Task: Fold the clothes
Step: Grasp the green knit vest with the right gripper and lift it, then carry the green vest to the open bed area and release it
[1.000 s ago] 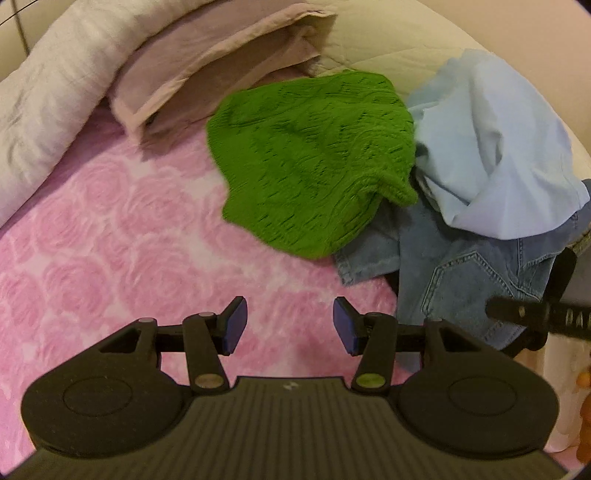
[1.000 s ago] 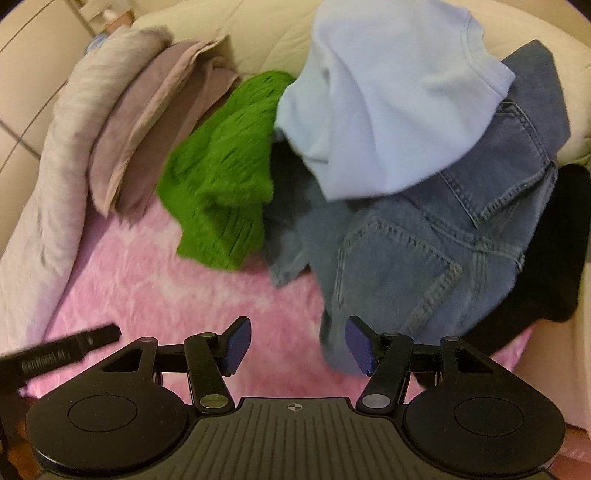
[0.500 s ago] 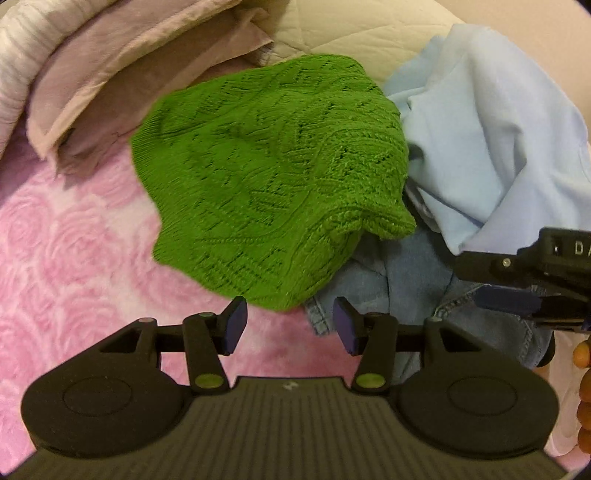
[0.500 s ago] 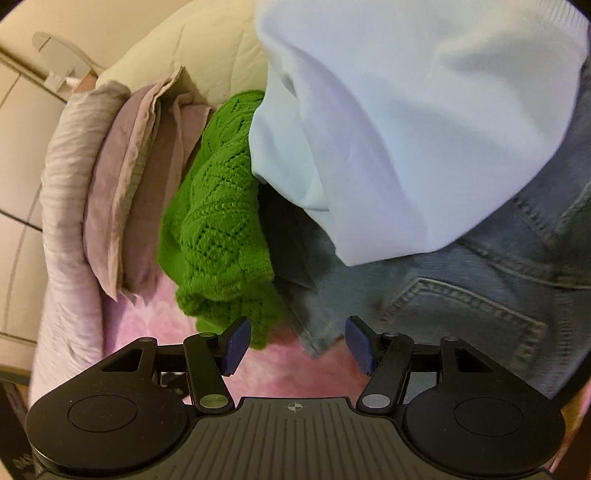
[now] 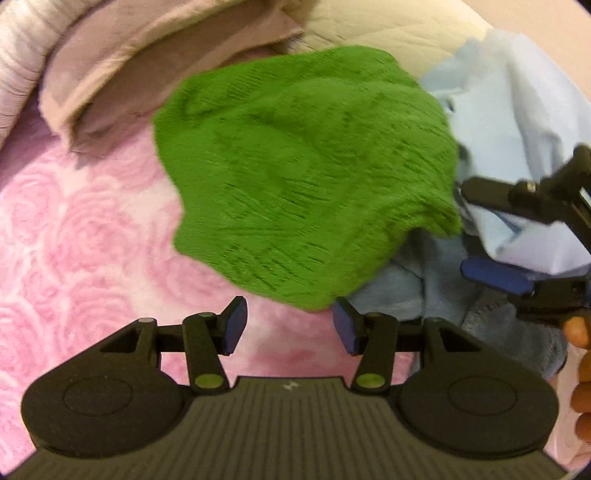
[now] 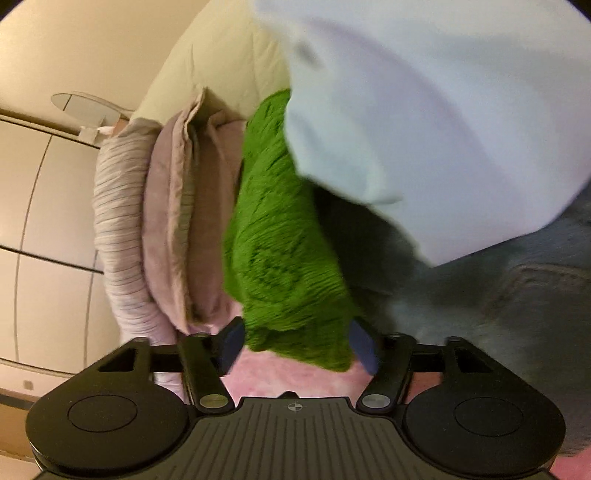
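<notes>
Closer now than half a second ago, both of my grippers have moved in on the green sweater [image 5: 306, 173], and it fills more of each view. It is a thick, bumpy knit with little holes in a pattern, bunched up in a soft round heap on the bed. Its low edge hangs just in front of my left gripper [image 5: 290, 325], whose fingers are wide apart with only pink blanket between them.

My right gripper [image 6: 297, 343] has its fingers apart too, one on each side of the sweater's bottom hem [image 6: 295, 343]. The hem sits between the blue pads, but I cannot tell if they touch it.

A pale blue shirt [image 5: 517, 122] of smooth, thin cloth lies bunched against the sweater's right side and partly over it. Blue jeans [image 6: 517, 295] lie under both; they look stiff, with stitched seams, though blur hides the details.

Everything rests on a fuzzy pink blanket [image 5: 74, 229] with a rose pattern pressed into it. Behind the sweater are flat dusty-pink pillows [image 5: 122, 74], a crinkly pale cover [image 5: 18, 55] and a quilted cream cover [image 5: 388, 26].

In the left view my right gripper shows at the right edge, with fingertips of a hand [image 5: 581, 369] beside it. I can read no writing anywhere.
</notes>
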The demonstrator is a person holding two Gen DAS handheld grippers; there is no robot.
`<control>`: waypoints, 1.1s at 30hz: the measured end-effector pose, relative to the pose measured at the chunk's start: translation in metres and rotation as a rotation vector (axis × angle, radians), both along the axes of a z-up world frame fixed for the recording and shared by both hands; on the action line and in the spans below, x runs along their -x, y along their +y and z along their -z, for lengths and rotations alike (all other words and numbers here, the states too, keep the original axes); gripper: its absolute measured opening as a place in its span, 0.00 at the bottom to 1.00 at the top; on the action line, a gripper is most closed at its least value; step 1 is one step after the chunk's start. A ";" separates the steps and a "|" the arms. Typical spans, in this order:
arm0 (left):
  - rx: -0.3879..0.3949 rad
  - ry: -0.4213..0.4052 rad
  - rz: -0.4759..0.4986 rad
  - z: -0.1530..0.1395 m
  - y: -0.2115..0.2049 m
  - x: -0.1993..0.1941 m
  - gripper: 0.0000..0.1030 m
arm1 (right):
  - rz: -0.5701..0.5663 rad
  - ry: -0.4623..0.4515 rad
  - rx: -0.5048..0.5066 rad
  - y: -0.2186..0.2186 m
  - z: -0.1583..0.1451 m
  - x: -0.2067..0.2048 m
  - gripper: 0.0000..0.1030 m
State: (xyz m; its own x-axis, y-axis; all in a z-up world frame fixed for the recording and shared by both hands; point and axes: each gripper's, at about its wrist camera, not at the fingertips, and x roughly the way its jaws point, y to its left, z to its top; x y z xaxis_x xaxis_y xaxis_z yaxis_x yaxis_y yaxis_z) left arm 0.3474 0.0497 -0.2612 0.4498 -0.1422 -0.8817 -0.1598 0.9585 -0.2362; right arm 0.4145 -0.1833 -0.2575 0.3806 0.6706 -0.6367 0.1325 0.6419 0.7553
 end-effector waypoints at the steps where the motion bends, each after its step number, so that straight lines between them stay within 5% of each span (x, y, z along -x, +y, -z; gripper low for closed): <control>1: -0.001 -0.001 -0.014 -0.002 0.005 0.002 0.46 | 0.016 0.006 -0.016 0.005 0.004 -0.002 0.81; 5: -0.007 -0.004 -0.070 -0.008 0.024 0.010 0.46 | 0.099 0.043 0.002 0.020 0.028 -0.017 0.81; 6: -0.010 -0.006 -0.082 -0.010 0.028 0.013 0.46 | 0.101 0.068 0.010 0.023 0.034 -0.021 0.73; 7: -0.017 -0.011 -0.086 -0.016 0.031 0.017 0.46 | 0.090 0.069 0.008 0.025 0.036 -0.023 0.20; 8: -0.022 -0.017 -0.092 -0.021 0.033 0.022 0.45 | 0.074 0.058 -0.002 0.026 0.036 -0.025 0.09; 13: -0.022 -0.053 -0.148 -0.051 0.050 0.054 0.45 | -0.096 -0.257 0.093 0.050 -0.029 -0.001 0.07; 18: -0.026 -0.122 -0.213 -0.090 0.066 0.106 0.45 | -0.256 -0.458 0.062 0.089 -0.101 0.032 0.07; 22: -0.046 -0.186 -0.295 -0.126 0.088 0.172 0.44 | -0.359 -0.536 -0.036 0.115 -0.153 0.070 0.07; 33: -0.171 -0.269 -0.652 -0.219 0.145 0.448 0.44 | -0.629 -0.631 -0.334 0.211 -0.280 0.224 0.07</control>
State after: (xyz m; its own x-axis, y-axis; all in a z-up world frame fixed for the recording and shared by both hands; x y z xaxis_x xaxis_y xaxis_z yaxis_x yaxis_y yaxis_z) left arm -0.1003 0.1944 -0.0426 0.6005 0.3587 -0.7147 -0.6692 0.7147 -0.2035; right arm 0.1903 0.0276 0.0227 0.0956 0.9798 -0.1756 -0.6589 0.1945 0.7266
